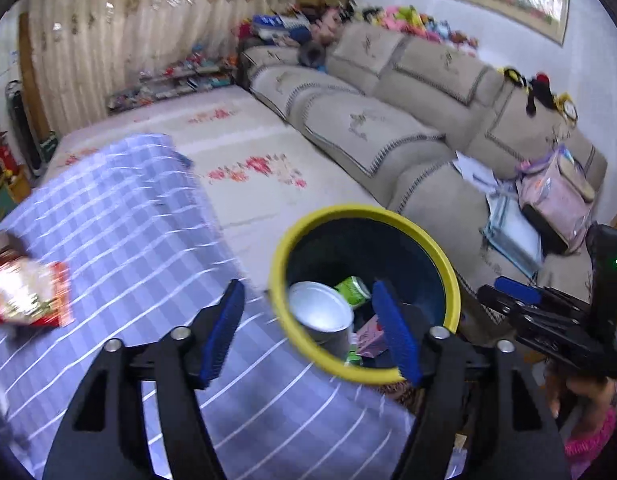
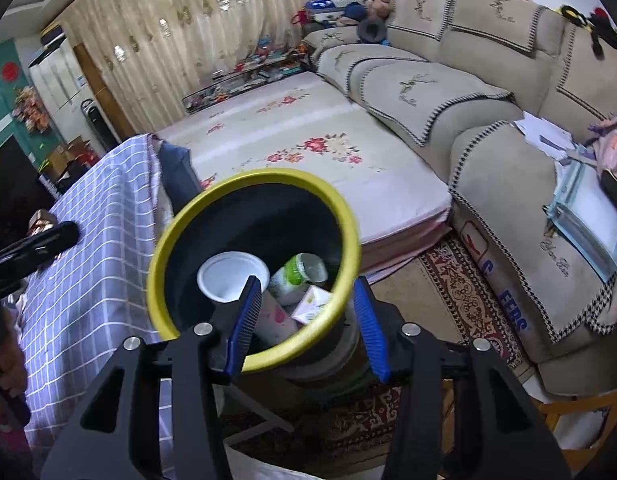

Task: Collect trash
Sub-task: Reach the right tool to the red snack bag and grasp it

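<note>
Left gripper (image 1: 308,330) hangs wide and empty above the yellow-rimmed bin (image 1: 280,256); right gripper (image 2: 304,326) straddles its rim, seemingly steadying it. Likely next: the red wrapper (image 1: 28,296) on the checked tablecloth (image 1: 128,220)

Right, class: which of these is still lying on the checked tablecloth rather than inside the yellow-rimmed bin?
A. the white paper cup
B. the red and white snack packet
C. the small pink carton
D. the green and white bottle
B: the red and white snack packet lies on the checked tablecloth, while the cup, bottle and carton sit inside the yellow-rimmed bin.
</note>
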